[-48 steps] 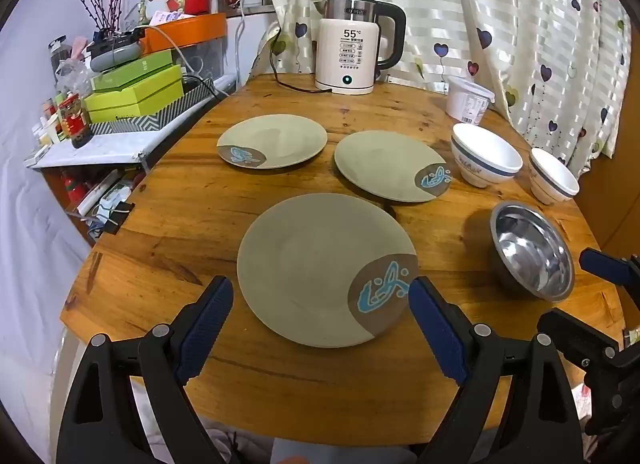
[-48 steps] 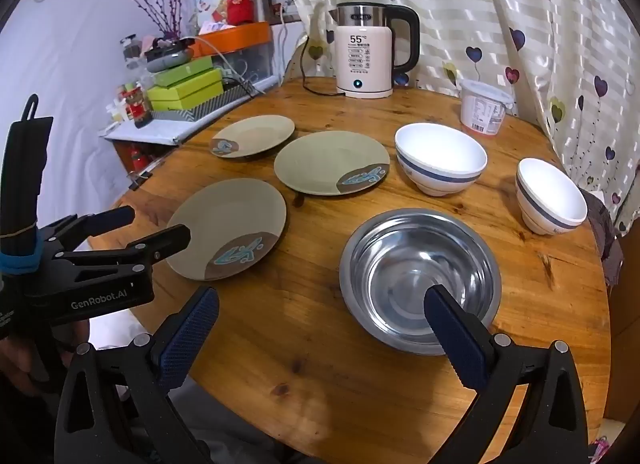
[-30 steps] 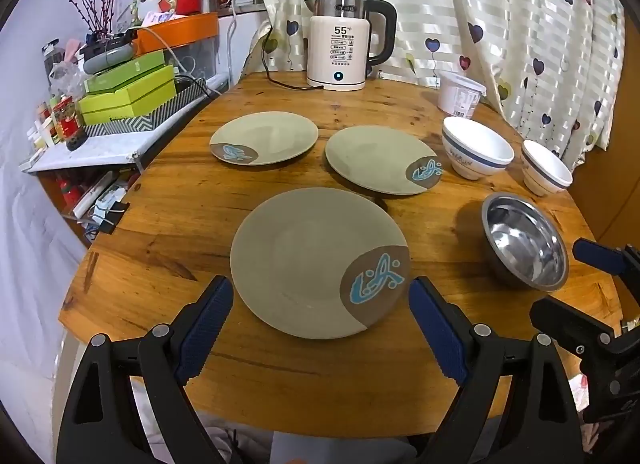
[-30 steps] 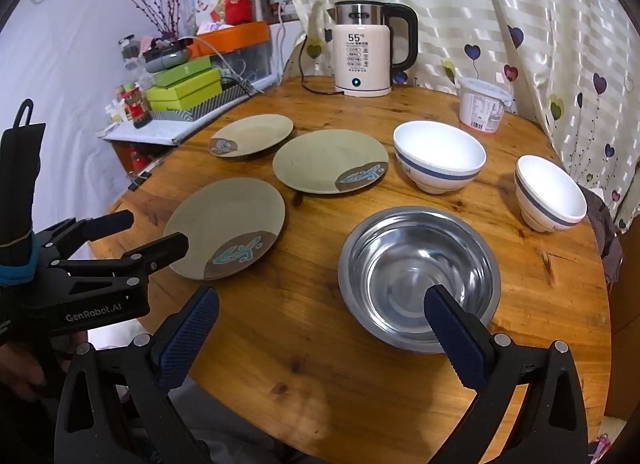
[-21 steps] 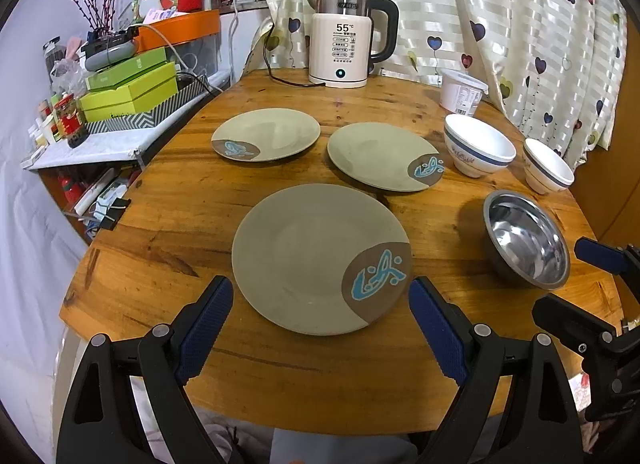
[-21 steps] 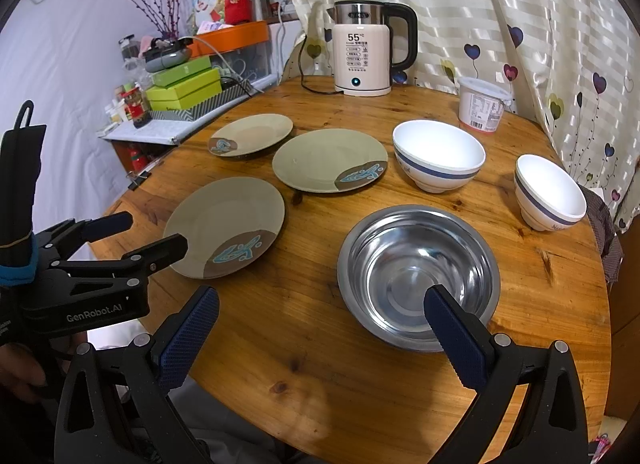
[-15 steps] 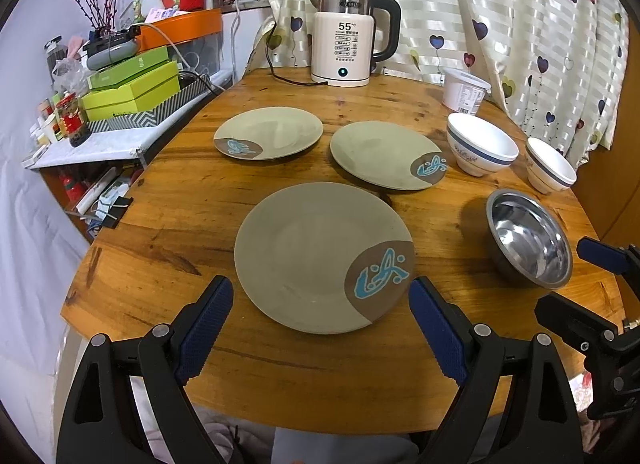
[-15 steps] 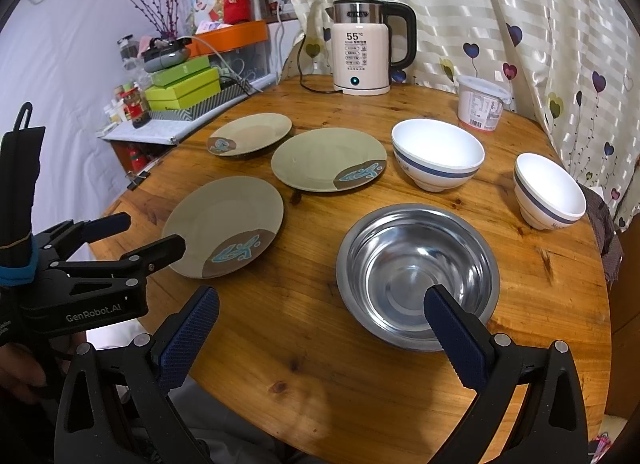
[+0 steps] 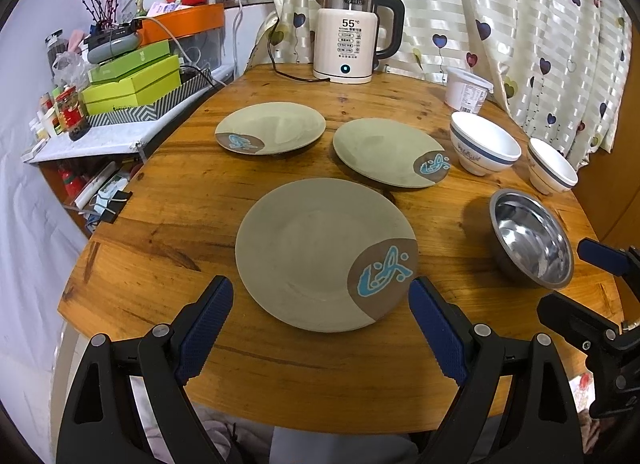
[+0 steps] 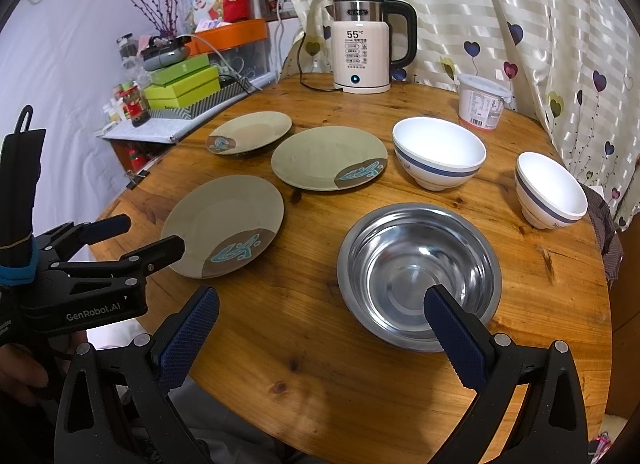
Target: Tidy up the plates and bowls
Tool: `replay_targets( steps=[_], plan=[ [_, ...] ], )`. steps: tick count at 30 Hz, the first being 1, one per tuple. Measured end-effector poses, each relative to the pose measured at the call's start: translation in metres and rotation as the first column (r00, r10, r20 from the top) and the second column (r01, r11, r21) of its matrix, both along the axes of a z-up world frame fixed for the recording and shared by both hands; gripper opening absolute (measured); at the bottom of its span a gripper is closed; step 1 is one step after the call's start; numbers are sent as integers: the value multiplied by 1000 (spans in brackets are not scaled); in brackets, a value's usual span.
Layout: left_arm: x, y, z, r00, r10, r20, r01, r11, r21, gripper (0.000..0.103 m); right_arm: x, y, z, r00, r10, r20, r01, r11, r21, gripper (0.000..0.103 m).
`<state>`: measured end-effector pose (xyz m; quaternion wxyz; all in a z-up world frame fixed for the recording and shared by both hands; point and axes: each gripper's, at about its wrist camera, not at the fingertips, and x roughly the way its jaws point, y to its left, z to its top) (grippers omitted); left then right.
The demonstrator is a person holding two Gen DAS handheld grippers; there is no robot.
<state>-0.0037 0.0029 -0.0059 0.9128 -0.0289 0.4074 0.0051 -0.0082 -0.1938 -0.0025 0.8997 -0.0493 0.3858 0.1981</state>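
Both grippers released, left gripper [image 9: 320, 304] before near plate [image 9: 320, 252], right gripper [image 10: 320, 316] before steel bowl [image 10: 416, 268]; kettle [image 9: 348, 50], tub [image 9: 466, 90] at bench [image 9: 192, 200] rear.

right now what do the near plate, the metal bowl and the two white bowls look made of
Near plate: matte olive glaze, likely ceramic or melamine; no glare.
Metal bowl: polished steel by its mirror-like reflections.
White bowls: glossy white with a blue band, probably glazed ceramic, though melamine could look alike.

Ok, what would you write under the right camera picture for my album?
Open right gripper poised over a steel bowl, with three plates and two white bowls on a round wooden table.
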Motion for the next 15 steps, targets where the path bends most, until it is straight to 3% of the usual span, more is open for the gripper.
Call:
replay_targets(
  steps=[15],
  plan=[
    [1, 1, -2, 1000, 7, -17, -7, 1000, -4, 90, 2, -4, -4, 1000, -1, 1, 1, 1000, 0, 103]
  ],
)
